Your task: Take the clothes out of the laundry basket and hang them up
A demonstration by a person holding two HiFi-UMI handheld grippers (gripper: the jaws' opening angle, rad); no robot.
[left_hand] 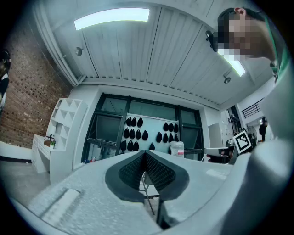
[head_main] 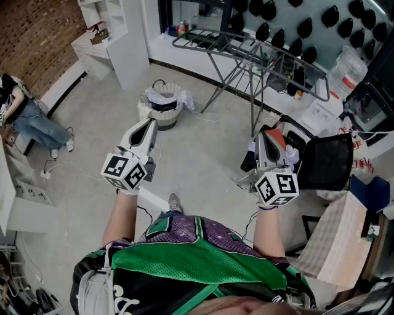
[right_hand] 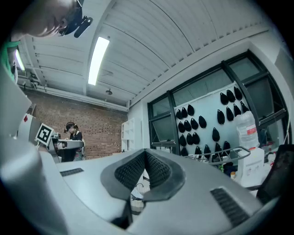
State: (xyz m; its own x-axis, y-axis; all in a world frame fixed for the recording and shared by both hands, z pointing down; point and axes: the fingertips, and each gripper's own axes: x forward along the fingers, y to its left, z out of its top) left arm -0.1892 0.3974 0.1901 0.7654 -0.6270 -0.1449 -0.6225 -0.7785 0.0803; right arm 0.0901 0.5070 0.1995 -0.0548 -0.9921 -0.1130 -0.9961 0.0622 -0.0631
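Laundry basket (head_main: 161, 106) ahead, hand-held grippers (head_main: 149, 125) (head_main: 265, 135) level, closed

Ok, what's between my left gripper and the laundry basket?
Nothing but bare grey floor: in the head view, the left gripper, fingers shut and empty, hovers short of the laundry basket.

Grey floor (head_main: 92, 117), bare in the middle. Brick wall (head_main: 34, 37) along the upper left, with a white shelf unit (head_main: 130, 49) at its end and small items on a lower ledge. Seated person (head_main: 28, 120) in jeans at the left edge, legs stretched out. Far wall: dark-framed windows (left_hand: 108, 128) and a pale panel carrying rows of black teardrop shapes (head_main: 269, 10). Large clear water jug (head_main: 346, 72) at upper right. Black mesh chair (head_main: 326, 161) below it, just beside a wooden surface (head_main: 338, 240). Ceiling: long strip light (left_hand: 111, 19), lit.
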